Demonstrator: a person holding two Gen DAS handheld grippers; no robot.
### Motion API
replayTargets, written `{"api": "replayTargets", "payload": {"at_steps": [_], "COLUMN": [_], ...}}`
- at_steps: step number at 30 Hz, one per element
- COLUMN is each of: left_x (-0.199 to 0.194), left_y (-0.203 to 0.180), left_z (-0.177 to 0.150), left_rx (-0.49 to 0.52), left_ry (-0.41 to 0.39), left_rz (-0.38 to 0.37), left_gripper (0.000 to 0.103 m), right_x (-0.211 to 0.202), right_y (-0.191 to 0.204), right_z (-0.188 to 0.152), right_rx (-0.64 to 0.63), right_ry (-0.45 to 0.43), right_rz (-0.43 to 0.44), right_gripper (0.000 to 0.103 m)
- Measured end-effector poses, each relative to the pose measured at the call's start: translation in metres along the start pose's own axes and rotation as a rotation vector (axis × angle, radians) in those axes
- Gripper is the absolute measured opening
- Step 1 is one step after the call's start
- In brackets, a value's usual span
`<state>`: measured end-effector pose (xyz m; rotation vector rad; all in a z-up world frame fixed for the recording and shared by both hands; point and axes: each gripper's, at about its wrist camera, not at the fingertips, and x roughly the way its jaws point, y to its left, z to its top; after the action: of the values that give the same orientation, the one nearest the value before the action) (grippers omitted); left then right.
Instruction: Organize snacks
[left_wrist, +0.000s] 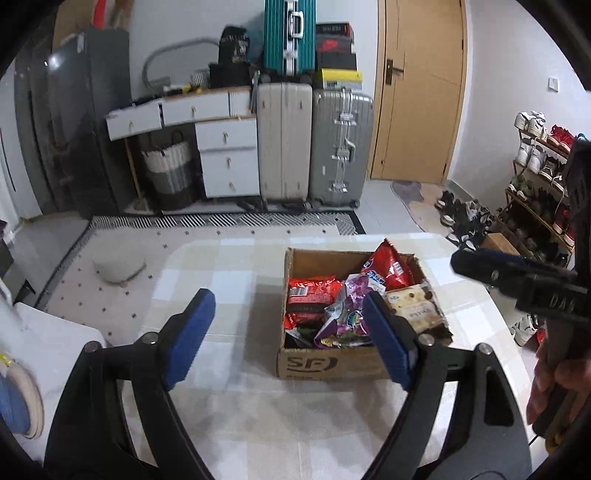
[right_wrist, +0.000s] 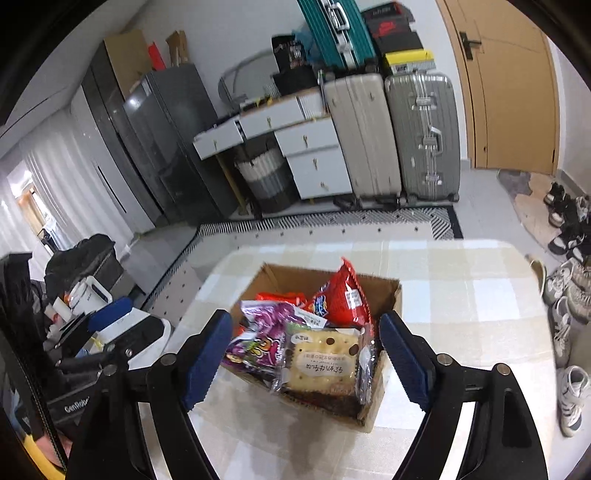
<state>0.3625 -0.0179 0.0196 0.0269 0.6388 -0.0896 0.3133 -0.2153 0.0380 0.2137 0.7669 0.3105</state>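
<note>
Likely light, crinkly, slippery packets (right_wrist: 295, 332) in box (left_wrist: 317, 363); cracker pack (right_wrist: 321, 363) fragile, so pinch edge seams w/ left gripper (left_wrist: 291, 339) & right gripper (right_wrist: 308, 360), both wide, empty.

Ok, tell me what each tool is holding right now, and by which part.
Nothing is held. The left tool and right tool are both open and empty; the snacks lie in the cardboard box.
</note>
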Motion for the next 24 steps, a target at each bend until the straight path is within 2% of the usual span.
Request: {"api": "replayTargets", "payload": {"at_steps": [4,6,7,9,16,19,22,24], "left_x": [-0.042,-0.064,-0.078,-0.103,-0.176,-0.191,-0.199,-0.2], "left_y": [-0.003,-0.004,-0.004,-0.003,-0.008,-0.005,0.003,0.013], "left_z": [-0.008,-0.013,-0.018,-0.024,-0.073,-0.101,-0.126,-0.141], "left_rx": [0.013,0.016,0.009,0.003,0.028,0.018,-0.02,-0.059], "left_ry": [-0.063,-0.089,-0.114,-0.154,-0.279,-0.32,-0.323,-0.32], "left_rz": [0.007,0.02,0.029,0.024,0.038,0.042,0.077,0.068], "left_gripper": [0.086,0.094,0.103,0.102,0.102,0.102,0.102,0.102], "right_x": [-0.041,-0.062,-0.076,-0.099,-0.179,-0.2,-0.213,-0.215], "right_y": [0.012,0.019,0.024,0.032,0.053,0.052,0.05,0.047], "right_z": [-0.006,-0.012,-0.018,-0.03,-0.096,-0.132,-0.169,-0.189], "right_rx": [-0.033,-0.063,-0.084,-0.121,-0.229,-0.252,-0.273,-0.293], "right_ry": [-0.082,-0.118,-0.144,-0.191,-0.378,-0.431,-0.49,-0.523], "right_rz": [0.012,0.016,0.016,0.022,0.019,-0.029,-0.059,-0.105], "right_gripper": [0.085,0.086,0.088,0.097,0.102,0.102,0.102,0.102]}}
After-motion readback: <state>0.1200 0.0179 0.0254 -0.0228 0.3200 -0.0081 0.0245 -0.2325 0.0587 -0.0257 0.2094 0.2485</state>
